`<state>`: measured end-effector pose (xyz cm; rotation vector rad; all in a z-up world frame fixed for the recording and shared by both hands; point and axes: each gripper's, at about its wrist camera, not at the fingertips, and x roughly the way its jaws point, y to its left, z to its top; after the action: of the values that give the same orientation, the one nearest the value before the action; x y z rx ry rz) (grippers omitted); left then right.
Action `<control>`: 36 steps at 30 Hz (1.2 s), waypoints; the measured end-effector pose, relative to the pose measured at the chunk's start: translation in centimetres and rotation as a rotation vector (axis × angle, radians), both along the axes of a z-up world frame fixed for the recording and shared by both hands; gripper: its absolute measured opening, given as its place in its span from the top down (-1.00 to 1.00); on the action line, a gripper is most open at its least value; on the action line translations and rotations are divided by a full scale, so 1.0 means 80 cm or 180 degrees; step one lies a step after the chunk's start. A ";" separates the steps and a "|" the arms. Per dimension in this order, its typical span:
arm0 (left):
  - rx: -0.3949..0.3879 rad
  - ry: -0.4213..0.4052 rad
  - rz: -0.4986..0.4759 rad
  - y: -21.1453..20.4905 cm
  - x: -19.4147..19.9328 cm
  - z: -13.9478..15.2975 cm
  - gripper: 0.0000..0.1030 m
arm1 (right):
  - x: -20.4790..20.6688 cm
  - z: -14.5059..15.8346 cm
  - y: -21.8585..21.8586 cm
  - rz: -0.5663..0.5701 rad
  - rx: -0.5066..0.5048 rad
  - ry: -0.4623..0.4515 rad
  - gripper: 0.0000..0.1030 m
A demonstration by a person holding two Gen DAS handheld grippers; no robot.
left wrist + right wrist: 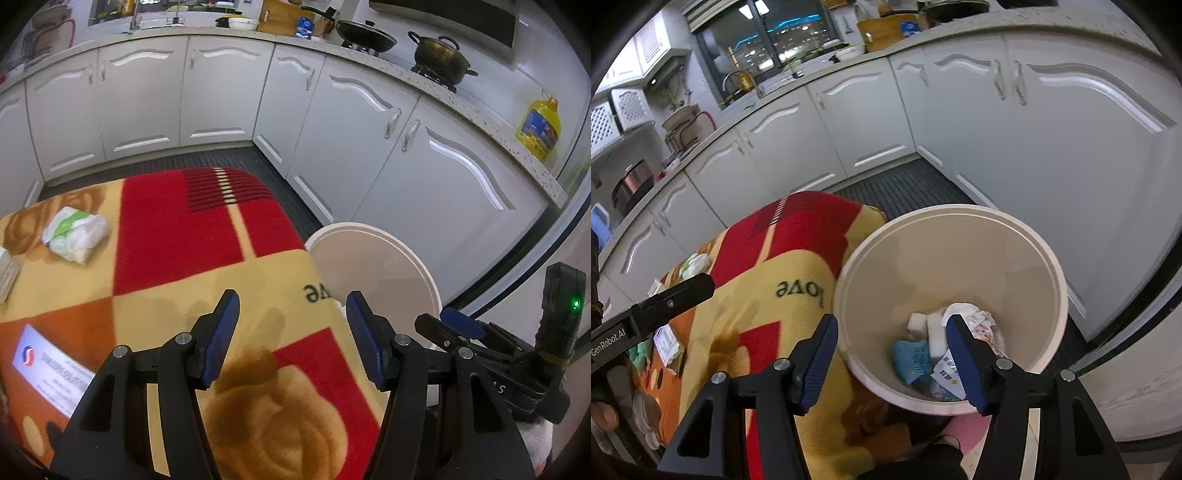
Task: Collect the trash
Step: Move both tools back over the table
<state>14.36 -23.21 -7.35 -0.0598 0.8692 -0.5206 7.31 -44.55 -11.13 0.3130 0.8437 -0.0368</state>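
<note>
My left gripper point(291, 299) hangs open over the red and yellow blanket point(177, 229) that covers the table, with nothing between its fingers. A crumpled plastic bag point(75, 234) lies at the far left of the blanket, a printed card point(51, 373) lies nearer, and a small box point(7, 273) sits at the left edge. My right gripper point(892, 325) stands open and empty above the near rim of the cream bin point(945, 210), beside the table. In the bin lie crumpled white paper point(975, 319), a blue packet point(910, 360) and white blocks point(923, 325).
White cabinets point(221, 96) wrap around the corner behind a dark floor mat point(905, 188). On the counter stand a pan point(365, 35), a pot point(441, 57) and a yellow oil bottle point(539, 129). A pink slipper point(964, 434) shows below the bin.
</note>
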 end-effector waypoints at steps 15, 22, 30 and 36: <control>-0.0026 0.0000 0.0282 0.084 -0.018 0.001 -0.14 | 0.010 0.016 0.080 0.0374 -0.0132 -0.0033 -0.25; -0.0005 0.0007 0.0458 0.133 -0.028 0.001 -0.14 | 0.014 0.022 0.122 0.0596 -0.0215 -0.0044 -0.26; 0.0056 0.0015 0.0684 0.193 -0.041 0.000 -0.14 | 0.020 0.023 0.165 0.0830 -0.0237 -0.0047 -0.33; -0.0005 0.0095 0.0903 0.246 -0.049 -0.003 -0.14 | 0.027 0.022 0.200 0.1035 -0.0219 -0.0018 -0.36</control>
<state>10.42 -3.55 -7.56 -0.1898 0.8726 -0.2553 9.44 -28.51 -9.40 0.1086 0.8772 0.2373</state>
